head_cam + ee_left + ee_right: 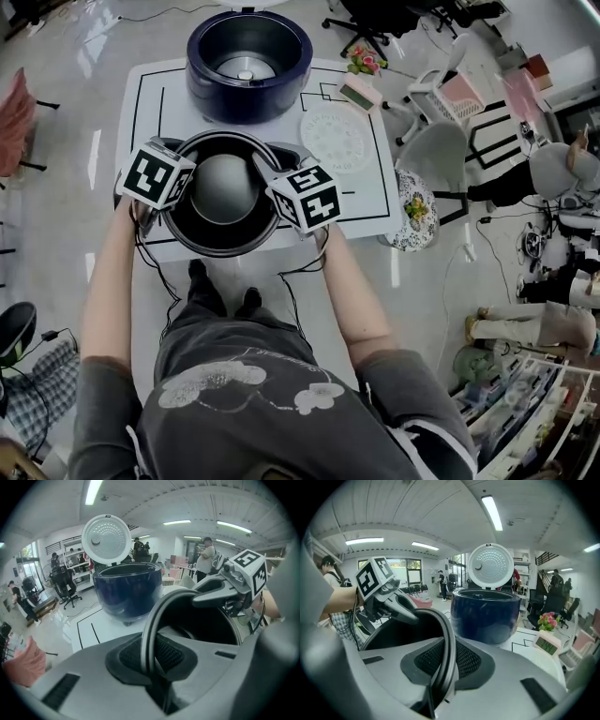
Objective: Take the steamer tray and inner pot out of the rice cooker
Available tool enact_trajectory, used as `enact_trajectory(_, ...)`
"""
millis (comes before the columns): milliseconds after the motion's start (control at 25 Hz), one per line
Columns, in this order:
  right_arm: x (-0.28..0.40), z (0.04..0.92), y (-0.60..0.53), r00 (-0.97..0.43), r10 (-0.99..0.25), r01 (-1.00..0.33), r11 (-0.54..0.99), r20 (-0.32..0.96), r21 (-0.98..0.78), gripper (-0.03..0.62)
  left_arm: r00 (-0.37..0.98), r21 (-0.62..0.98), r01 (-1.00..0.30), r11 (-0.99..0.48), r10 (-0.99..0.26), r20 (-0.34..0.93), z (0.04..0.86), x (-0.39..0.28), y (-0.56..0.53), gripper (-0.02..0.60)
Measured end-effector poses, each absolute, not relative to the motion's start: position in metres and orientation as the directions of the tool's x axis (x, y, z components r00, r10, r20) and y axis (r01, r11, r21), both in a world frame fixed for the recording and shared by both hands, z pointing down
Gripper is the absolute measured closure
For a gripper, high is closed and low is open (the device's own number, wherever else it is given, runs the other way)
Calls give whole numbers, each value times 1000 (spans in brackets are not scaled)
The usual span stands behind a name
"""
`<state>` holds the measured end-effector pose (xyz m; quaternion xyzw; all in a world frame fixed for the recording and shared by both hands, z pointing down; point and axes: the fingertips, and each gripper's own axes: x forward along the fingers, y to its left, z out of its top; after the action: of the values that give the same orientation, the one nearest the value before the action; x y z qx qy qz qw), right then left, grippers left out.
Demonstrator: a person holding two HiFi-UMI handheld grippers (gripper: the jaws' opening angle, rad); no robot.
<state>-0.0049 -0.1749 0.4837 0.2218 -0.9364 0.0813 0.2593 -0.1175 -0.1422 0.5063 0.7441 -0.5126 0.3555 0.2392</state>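
Over the near half of the white table (pixel 373 204), the left gripper (pixel 176 201) is clamped on the left side of the inner pot (pixel 225 192). In the left gripper view the pot's thin rim runs straight down between the two ribbed pads (pixel 169 654), which press on it from both sides. The pot is dark and round, with its mouth facing up. It hangs between the two grippers, level. Whether its base touches the table cannot be told.

Behind the pot, at the far edge of the table, stands the dark blue rice cooker (pixel 248 58). Its body is hollow, with only the metal plate showing at the bottom. Its lid (pixel 106 538) stands open and upright, showing its white perforated inside face. Cooker and pot are apart.

The right gripper (pixel 274 194) grips the opposite, right side of the rim. In the right gripper view the rim passes between that gripper's pads in the same way, and the jaws are closed on it.

Right of the pot, the steamer tray (pixel 336 137) lies flat on the table. It is a white perforated disc, clear of both the pot and the cooker. Beyond it, near the table's far right corner, sits a small digital clock (pixel 359 92), with a bunch of pink flowers (pixel 364 62) just behind.
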Motion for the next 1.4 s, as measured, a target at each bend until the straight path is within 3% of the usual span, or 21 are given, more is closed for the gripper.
enact_trajectory(920,-2,533,-213,-649,-297,-532,835,700,-139,507,311,87,-892,-443,-464,829,548,-115,-189,526)
enact_trajectory(1120,-1,537,-216,-623,-296,-534,838,725,-117,503,246,-56,-842,-536,-476,845,550,-116,-195,526)
enact_trajectory(1280,-2,539,-214,-613,-306,-516,853,728,-76,499,231,-84,-826,-558,-469,852,552,-116,-193,525)
enact_trajectory(1320,-2,540,-214,-610,-315,-509,859,728,-55,499,235,-92,-818,-568,-476,848,551,-114,-195,518)
enact_trajectory(1400,-1,539,-213,-605,-327,-497,867,726,-24,493,243,-111,-803,-585,-493,835,547,-111,-198,412)
